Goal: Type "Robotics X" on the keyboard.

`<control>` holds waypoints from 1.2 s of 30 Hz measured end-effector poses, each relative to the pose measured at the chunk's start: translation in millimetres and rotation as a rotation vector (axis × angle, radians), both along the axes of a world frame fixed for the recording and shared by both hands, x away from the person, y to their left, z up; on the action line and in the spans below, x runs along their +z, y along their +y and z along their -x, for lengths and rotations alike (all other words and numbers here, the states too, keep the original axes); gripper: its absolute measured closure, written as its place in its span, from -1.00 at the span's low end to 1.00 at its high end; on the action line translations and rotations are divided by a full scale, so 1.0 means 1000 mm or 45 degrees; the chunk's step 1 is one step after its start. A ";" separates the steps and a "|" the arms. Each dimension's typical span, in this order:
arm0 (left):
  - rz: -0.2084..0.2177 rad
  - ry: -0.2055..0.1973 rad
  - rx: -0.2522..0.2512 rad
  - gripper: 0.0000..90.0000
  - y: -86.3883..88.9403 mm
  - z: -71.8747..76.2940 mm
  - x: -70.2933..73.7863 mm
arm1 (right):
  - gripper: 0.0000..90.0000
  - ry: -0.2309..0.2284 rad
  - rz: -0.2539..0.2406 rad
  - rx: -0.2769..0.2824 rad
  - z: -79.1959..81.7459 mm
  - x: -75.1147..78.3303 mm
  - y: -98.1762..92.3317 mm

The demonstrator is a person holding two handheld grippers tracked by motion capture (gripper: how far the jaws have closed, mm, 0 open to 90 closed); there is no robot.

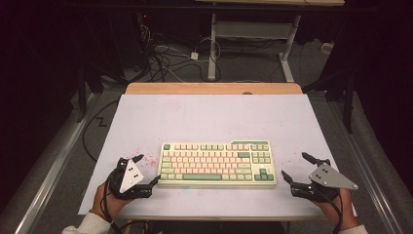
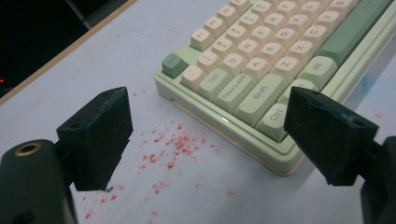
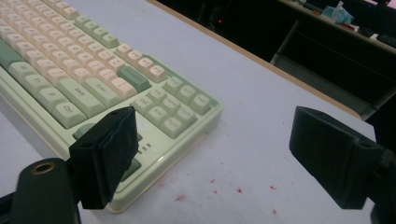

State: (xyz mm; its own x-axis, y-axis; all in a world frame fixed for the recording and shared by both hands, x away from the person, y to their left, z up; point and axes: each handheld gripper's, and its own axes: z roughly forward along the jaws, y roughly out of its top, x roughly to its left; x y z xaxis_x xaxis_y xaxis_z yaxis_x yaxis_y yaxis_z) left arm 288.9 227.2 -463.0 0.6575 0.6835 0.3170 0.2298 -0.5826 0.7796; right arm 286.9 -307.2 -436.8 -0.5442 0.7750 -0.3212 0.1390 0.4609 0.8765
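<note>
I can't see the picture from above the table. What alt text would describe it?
A pale green and cream keyboard lies on a white table. A person's hands hold an open black left gripper and right gripper at its two ends, touching nothing. Red specks dot the table near the left gripper.

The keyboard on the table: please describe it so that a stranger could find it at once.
On the white table, look at the near middle, between the left gripper and the right gripper. The keyboard lies flat there. Its pale green case with cream and green keys sets it apart from the two black grippers.
</note>
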 end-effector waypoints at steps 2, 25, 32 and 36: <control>0.006 0.008 0.006 -0.67 0.001 0.001 -0.001 | -0.65 0.005 0.002 -0.001 0.003 -0.003 -0.002; 0.014 0.037 -0.021 -0.68 0.001 0.012 -0.011 | -0.66 0.014 -0.022 -0.014 0.022 -0.016 -0.009; 0.031 0.029 -0.030 -0.68 0.001 0.012 -0.010 | -0.66 0.002 -0.008 -0.009 0.025 -0.014 -0.005; 0.039 0.024 -0.032 -0.68 0.001 0.013 -0.009 | -0.66 -0.001 -0.007 -0.013 0.026 -0.014 -0.004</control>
State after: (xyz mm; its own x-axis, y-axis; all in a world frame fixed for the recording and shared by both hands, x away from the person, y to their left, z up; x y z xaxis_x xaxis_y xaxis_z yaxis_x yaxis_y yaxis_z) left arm 276.4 228.4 -472.3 0.6801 0.6759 0.2838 0.2302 -0.5645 0.7927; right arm 261.3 -311.4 -450.9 -0.5361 0.7822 -0.3173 0.1428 0.4545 0.8792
